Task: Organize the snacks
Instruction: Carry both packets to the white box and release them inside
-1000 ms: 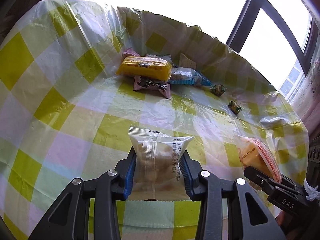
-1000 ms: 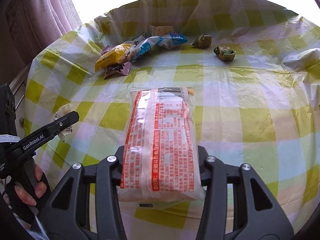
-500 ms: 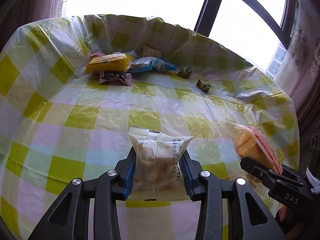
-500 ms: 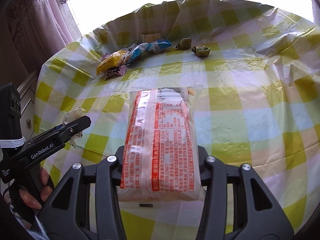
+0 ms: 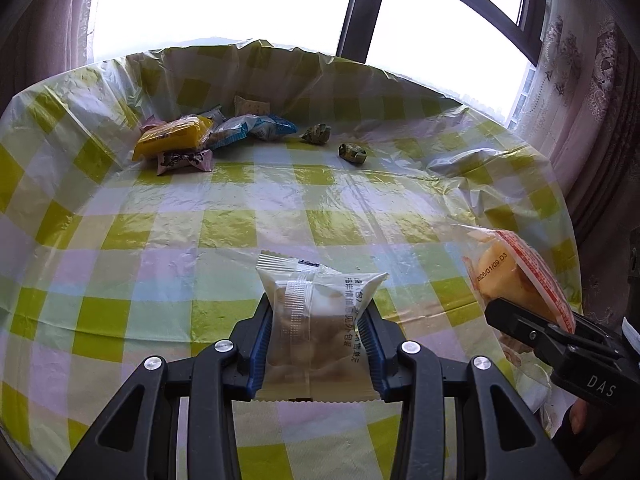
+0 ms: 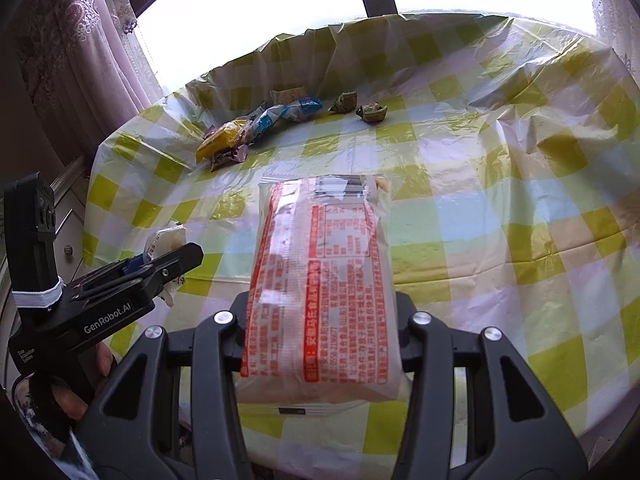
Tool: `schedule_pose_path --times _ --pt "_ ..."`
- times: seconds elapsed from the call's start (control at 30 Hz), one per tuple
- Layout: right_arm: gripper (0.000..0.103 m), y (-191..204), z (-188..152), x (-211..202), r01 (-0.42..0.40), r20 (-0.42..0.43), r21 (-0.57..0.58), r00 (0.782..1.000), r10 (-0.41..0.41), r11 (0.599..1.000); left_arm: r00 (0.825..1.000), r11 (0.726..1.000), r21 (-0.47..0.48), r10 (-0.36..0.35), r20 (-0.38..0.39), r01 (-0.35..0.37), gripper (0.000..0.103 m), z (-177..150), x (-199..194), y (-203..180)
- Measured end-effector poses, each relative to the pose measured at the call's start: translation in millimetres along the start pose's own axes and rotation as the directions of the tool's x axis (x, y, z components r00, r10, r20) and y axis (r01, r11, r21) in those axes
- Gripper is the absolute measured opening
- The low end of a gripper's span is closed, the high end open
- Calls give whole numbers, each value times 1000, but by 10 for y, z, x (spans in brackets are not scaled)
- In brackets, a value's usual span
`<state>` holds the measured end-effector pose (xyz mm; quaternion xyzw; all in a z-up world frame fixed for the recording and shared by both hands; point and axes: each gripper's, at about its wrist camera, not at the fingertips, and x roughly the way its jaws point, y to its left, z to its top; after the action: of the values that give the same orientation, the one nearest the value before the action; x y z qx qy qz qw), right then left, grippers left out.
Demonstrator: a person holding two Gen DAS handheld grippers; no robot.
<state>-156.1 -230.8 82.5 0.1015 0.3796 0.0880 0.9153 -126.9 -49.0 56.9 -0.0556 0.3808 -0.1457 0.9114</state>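
Observation:
My left gripper [image 5: 318, 320] is shut on a small clear pastry packet [image 5: 316, 312], held above the checked table near its front edge. In the right wrist view my right gripper [image 6: 320, 320] is shut on a long orange-printed snack pack [image 6: 320, 280], also lifted off the table. Each gripper shows in the other's view: the right one with its orange pack [image 5: 516, 280] at the lower right, the left one [image 6: 160, 264] at the lower left. A pile of snacks lies at the far side: a yellow pack [image 5: 172, 138], a pink wrapper [image 5: 184, 160], blue-and-white packs [image 5: 256, 128].
Two small green wrapped candies [image 5: 316, 134] [image 5: 352, 153] lie right of the pile. The green-checked plastic cloth [image 5: 240, 220] rises crumpled at the table's far rim. A window and patterned curtains [image 5: 592, 80] stand behind. A person's fingers [image 6: 68, 396] hold the left gripper's handle.
Both grippers have pulled back from the snack pile and risen a little, each keeping its packet. The pile now looks smaller and farther off, and more of the window shows.

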Motion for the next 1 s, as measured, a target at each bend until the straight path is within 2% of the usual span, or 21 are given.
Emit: schedule_pose_path --times 0.23,0.47,0.83,1.0 --pt "50 -123 -145 -412 25 28 20 999 -26 999 999 998 55 -32 1 32 42 -92 -146 -257" --pt "50 -346 -309 -915 73 67 38 995 -75 997 996 985 146 -90 1 89 42 -177 -319 -724" --pt "50 -899 -663 -1575 164 106 117 979 -177 980 983 932 318 -181 -5 173 42 -312 -583 -1583" --pt "50 -1137 -800 -1803 197 118 166 969 -218 966 975 911 351 -222 -26 217 42 -322 -642 -1851"
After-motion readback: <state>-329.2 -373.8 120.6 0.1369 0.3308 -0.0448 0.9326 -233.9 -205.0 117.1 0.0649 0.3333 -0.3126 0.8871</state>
